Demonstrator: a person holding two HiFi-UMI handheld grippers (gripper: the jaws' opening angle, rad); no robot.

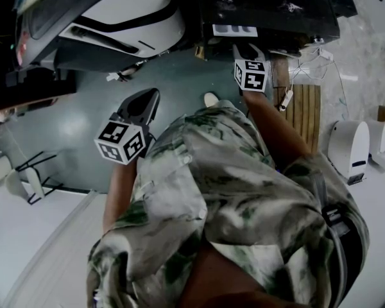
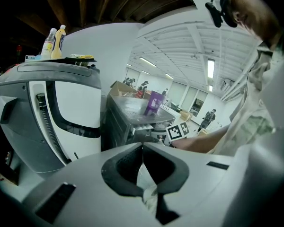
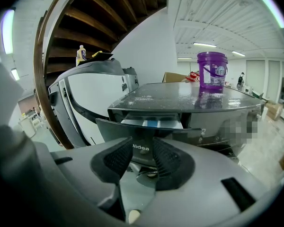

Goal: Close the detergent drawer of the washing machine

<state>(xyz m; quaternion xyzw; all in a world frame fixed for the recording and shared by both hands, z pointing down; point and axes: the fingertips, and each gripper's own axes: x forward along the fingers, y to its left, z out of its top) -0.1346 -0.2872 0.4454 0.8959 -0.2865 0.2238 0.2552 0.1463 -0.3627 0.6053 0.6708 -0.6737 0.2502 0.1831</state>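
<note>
The dark grey washing machine [image 3: 180, 103] fills the right gripper view, and its detergent drawer [image 3: 189, 134] stands pulled out with pale compartments showing. My right gripper [image 3: 143, 143] is open, its tips just in front of the drawer's front panel, which shows in the gap between them. From the head view the right gripper [image 1: 249, 50] reaches up to the machine [image 1: 269, 11]. My left gripper [image 1: 147, 101] hangs lower left, away from the machine. Its jaws meet at the tips in the left gripper view [image 2: 142, 148], holding nothing. The drawer [image 2: 141, 126] also shows there, in the distance.
A purple bucket [image 3: 212, 77] stands on the washer's top. A large white and grey machine [image 1: 115, 18] sits left of the washer, with bottles [image 2: 54, 41] on it. Wooden slats [image 1: 305, 108] and white devices [image 1: 350, 146] lie to the right.
</note>
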